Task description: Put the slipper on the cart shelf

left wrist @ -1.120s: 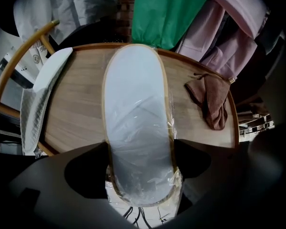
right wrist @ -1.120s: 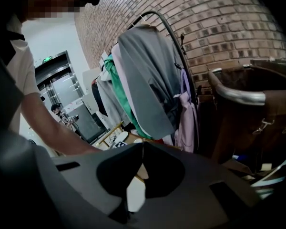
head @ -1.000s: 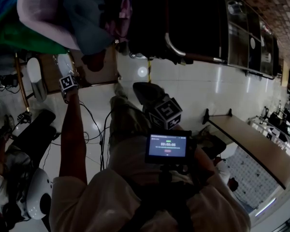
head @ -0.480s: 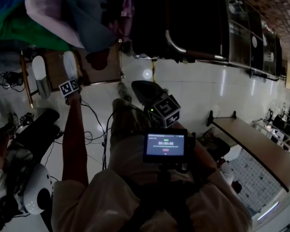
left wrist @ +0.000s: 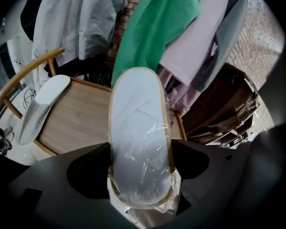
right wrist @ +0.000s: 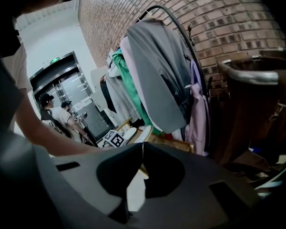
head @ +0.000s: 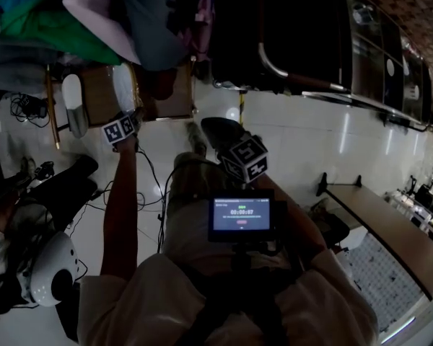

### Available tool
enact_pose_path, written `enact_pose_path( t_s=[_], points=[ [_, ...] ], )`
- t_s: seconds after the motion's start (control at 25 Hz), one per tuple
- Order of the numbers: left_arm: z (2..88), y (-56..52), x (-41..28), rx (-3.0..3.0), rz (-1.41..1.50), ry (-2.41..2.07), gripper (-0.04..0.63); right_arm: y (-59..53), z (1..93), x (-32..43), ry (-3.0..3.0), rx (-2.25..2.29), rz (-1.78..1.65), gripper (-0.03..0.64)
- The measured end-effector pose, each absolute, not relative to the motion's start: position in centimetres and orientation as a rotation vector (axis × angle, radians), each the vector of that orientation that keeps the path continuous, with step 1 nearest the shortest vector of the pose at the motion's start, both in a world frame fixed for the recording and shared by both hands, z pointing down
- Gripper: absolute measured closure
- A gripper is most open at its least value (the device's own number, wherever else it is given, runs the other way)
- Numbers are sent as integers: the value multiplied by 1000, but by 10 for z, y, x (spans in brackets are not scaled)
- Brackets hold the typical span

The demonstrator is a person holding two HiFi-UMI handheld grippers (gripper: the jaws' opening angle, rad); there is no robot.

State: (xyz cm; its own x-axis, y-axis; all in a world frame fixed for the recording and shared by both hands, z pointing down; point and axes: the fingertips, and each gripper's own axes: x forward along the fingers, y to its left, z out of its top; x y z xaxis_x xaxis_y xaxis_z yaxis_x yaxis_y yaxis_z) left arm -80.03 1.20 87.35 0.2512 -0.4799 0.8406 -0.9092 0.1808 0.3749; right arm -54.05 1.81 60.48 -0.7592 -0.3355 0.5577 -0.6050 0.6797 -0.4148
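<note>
A white slipper [left wrist: 138, 109] wrapped in clear plastic stands lengthwise between the jaws of my left gripper [left wrist: 140, 151], which is shut on its lower end. In the head view that slipper [head: 123, 85] points up from the left gripper [head: 123, 110] over the wooden cart shelf [head: 97, 99]. A second white slipper [left wrist: 40, 106] lies on the left side of the shelf [left wrist: 81, 118], against its curved wooden rim. My right gripper [head: 215, 130] hangs at the centre, apart from the shelf. Its jaws [right wrist: 143, 146] meet at the tips with nothing between them.
Green, pink, grey and white clothes [left wrist: 157, 37] hang close above the shelf. A dark cart with a metal handle [head: 296, 78] stands right of it. Cables [head: 148, 193] trail on the white floor. A long bench [head: 382, 222] is at right; people [right wrist: 52, 113] stand far off.
My left gripper has lifted the slipper up and closer to the wooden shelf, tilting it more upright. The right gripper has barely shifted.
</note>
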Motion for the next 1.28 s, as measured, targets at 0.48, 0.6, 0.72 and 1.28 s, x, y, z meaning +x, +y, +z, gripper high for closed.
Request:
enact_pose_path(
  t_s=[0.48,0.6,0.72,1.28],
  points=[
    [818,55,-724,1508,369,-1296,201,22,598,-513,-2484,735,833,601],
    [804,61,-694,1544,363,-1270,201,24,598,-495,-2494,748,846,601],
    [787,66,-660,1569,350,-1240,201,28,593,-474,-2501,750,849,601],
    [713,70,-438,1622,231,-1240,201,24,535,-257,-2658,871,812,601]
  ],
)
